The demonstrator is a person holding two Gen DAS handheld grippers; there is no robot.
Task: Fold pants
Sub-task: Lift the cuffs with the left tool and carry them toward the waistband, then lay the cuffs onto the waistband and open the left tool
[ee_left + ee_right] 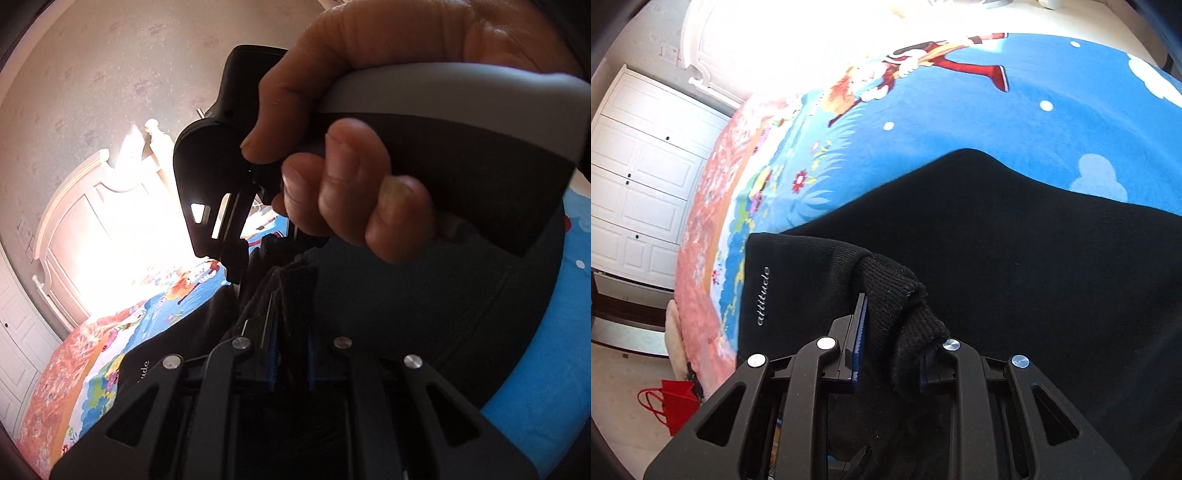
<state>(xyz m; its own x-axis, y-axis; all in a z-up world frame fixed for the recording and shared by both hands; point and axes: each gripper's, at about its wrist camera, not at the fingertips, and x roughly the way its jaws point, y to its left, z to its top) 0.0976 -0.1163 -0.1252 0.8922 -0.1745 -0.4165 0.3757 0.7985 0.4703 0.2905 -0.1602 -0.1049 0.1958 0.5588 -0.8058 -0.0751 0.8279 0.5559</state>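
Black pants lie spread on a blue cartoon blanket; a folded part bears the silver word "attitude". In the right wrist view my right gripper is shut on the bunched ribbed cuff, which fills the gap between its blue pads. In the left wrist view my left gripper is shut on a thick fold of the black fabric, lifted a little off the blanket. Just in front of it a person's hand grips the other gripper's handle, hiding much of the pants.
The bed has a white headboard in bright sunlight and a pink floral cover along its left side. White wardrobe doors stand past the bed's edge. A red bag sits on the floor below.
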